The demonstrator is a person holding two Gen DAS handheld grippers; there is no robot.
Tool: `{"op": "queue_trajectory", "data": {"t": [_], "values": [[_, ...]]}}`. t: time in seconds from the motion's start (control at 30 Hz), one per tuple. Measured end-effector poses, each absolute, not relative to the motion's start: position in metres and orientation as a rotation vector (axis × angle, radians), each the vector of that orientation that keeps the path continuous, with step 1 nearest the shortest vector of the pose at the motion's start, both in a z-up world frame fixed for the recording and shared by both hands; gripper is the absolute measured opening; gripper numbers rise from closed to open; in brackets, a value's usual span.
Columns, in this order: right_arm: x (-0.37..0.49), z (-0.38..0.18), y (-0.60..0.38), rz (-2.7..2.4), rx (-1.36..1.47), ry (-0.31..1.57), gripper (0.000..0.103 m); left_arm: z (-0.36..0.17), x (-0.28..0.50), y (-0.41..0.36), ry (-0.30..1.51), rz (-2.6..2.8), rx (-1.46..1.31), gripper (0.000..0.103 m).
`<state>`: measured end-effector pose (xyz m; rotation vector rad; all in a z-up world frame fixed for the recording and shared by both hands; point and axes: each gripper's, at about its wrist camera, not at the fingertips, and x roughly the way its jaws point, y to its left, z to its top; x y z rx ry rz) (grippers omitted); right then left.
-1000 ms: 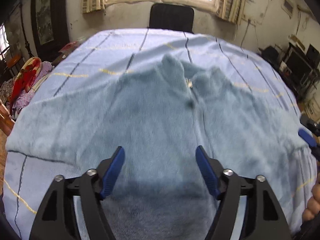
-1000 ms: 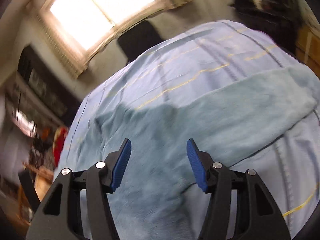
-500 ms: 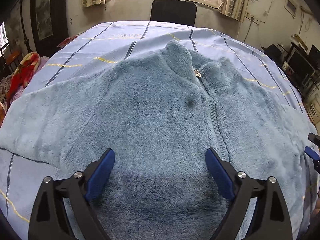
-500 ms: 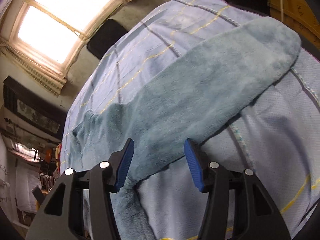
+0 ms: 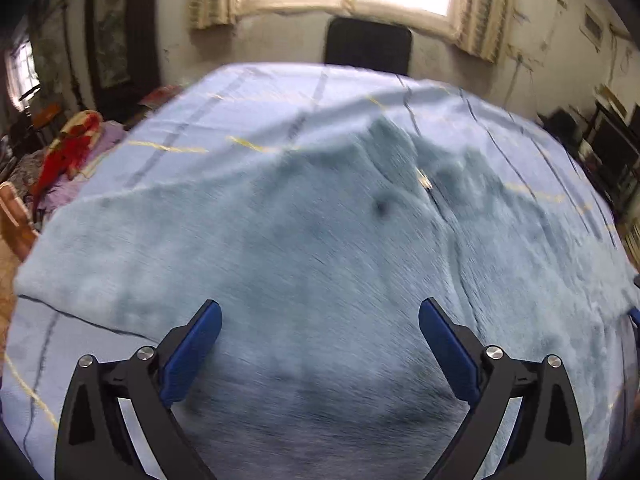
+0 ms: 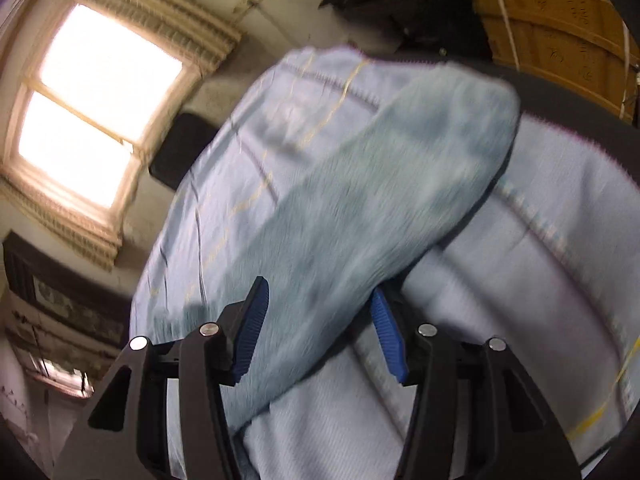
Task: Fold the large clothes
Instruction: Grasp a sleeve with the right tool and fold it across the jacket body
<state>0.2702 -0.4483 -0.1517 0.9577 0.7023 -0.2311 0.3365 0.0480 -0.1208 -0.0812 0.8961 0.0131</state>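
Observation:
A light blue fleece jacket (image 5: pixel 320 232) lies spread front-up on the bed, collar toward the window and its zipper (image 5: pixel 448 216) running down the middle. My left gripper (image 5: pixel 320 308) hovers over the jacket's lower body; its jaws are opening wide with nothing gripped between them. In the right wrist view the jacket's sleeve (image 6: pixel 400 168) stretches out toward the bed's corner. My right gripper (image 6: pixel 319 287) stands half open low over that sleeve, its fingers either side of the sleeve near the armpit end. The picture is blurred and shows no pinch.
A pale blue striped sheet (image 5: pixel 260 92) covers the bed under the jacket. A black chair (image 5: pixel 368 44) stands beyond it under the window. Red and purple cloth (image 5: pixel 68 148) is piled at the left. Dark clutter and a wooden panel (image 6: pixel 560 20) lie past the bed's right corner.
My left jaws have spread wider over the jacket's body. The right gripper rolled and dropped toward the sleeve, which now sits between its fingers.

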Motion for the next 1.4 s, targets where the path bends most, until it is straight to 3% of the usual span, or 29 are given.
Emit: {"op": "queue_trajectory", "data": {"t": [0.23,0.33,0.5,0.77,1.07,1.27,1.4], "values": [[0.260,-0.169,-0.488,-0.284,1.076,0.635,0.045,-0.135,0.349,0.069,0.966,0.043,-0.142,0.099],[0.261,-0.172,-0.492,-0.308,1.068,0.644,0.025,-0.135,0.347,0.065,0.963,0.047,-0.120,0.099],[0.261,-0.168,-0.488,-0.293,1.042,0.621,0.009,-0.125,0.345,0.075,0.941,0.042,-0.168,0.098],[0.265,-0.107,-0.427,-0.147,0.815,0.542,0.009,-0.103,0.334,0.083,0.886,0.012,-0.206,0.098],[0.298,-0.068,-0.308,0.074,0.619,0.630,0.009,-0.102,0.339,0.102,0.901,0.016,-0.285,0.098],[0.317,-0.091,-0.206,0.229,0.412,0.820,0.012,-0.103,0.340,0.112,0.914,0.003,-0.337,0.098],[0.323,-0.134,-0.168,0.275,0.340,1.008,0.027,-0.104,0.340,0.109,0.925,-0.020,-0.337,0.098]]}}
